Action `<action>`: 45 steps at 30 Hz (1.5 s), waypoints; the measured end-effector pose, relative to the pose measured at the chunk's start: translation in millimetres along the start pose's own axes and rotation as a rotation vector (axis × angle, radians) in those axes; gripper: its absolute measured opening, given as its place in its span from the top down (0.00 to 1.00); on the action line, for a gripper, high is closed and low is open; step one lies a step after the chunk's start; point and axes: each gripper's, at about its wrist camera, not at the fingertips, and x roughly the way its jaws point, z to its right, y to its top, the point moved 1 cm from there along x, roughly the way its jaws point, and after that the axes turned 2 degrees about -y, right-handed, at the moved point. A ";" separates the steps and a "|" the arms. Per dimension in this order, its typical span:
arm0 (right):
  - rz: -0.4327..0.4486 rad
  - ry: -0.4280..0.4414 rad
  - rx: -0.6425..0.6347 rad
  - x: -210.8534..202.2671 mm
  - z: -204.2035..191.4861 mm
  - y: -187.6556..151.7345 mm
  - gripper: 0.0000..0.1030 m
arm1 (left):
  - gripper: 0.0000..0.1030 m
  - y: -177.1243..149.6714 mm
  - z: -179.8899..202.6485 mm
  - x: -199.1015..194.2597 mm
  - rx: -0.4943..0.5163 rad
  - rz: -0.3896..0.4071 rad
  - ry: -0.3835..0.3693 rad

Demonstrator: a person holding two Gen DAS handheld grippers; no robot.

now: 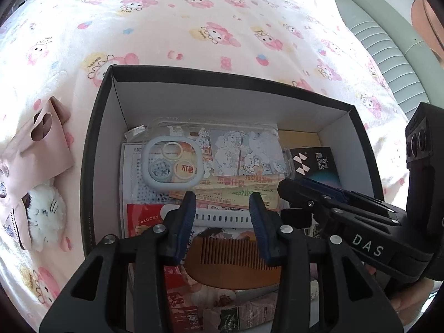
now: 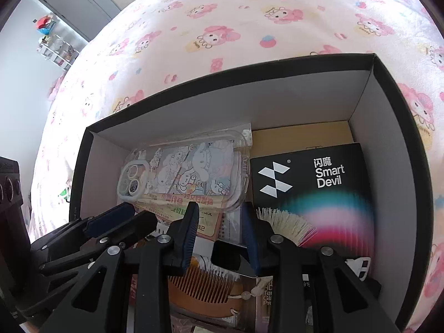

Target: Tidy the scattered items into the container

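Bedspread [image 1: 222,27] below (both grippers downtilted)

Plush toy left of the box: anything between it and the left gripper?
Yes. The left gripper hangs open over the box interior, so the box's left wall stands between it and the plush toy. The pink paper bag also overlaps the toy's top edge.

box [image 1: 91,149] blk/wht inside | sheet [image 1: 194,27] pink bunny print | comb [image 1: 236,260] brown
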 end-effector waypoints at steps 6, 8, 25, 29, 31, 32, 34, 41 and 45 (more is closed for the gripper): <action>0.074 -0.007 -0.016 -36.0 -5.9 -31.7 0.73 | 0.60 -14.1 2.8 -23.3 0.015 0.077 -0.070; 0.102 0.005 -0.025 -51.0 -9.7 -45.6 0.73 | 0.60 -20.5 6.3 -33.0 0.022 0.105 -0.095; 0.183 0.097 -0.192 -91.9 -74.1 -116.3 0.73 | 0.59 -97.5 -4.4 -104.5 -0.017 0.228 -0.077; 0.151 0.124 -0.274 -80.0 -109.0 -124.9 0.73 | 0.59 -114.1 -38.0 -118.9 -0.094 0.247 -0.055; 0.134 0.154 -0.312 -74.2 -129.0 -126.8 0.73 | 0.59 -120.7 -58.8 -128.0 -0.143 0.261 -0.061; 0.128 0.167 -0.331 -70.9 -139.6 -126.9 0.73 | 0.59 -123.4 -69.4 -132.4 -0.167 0.269 -0.056; 0.118 0.189 -0.368 -64.4 -161.3 -126.5 0.73 | 0.59 -127.4 -90.3 -140.3 -0.209 0.286 -0.036; 0.009 0.254 -0.407 -18.4 -223.7 -116.0 0.73 | 0.59 -130.7 -169.9 -144.2 -0.378 0.298 -0.016; -0.055 0.228 -0.423 16.9 -250.7 -104.8 0.73 | 0.59 -126.9 -213.0 -130.9 -0.462 0.269 -0.014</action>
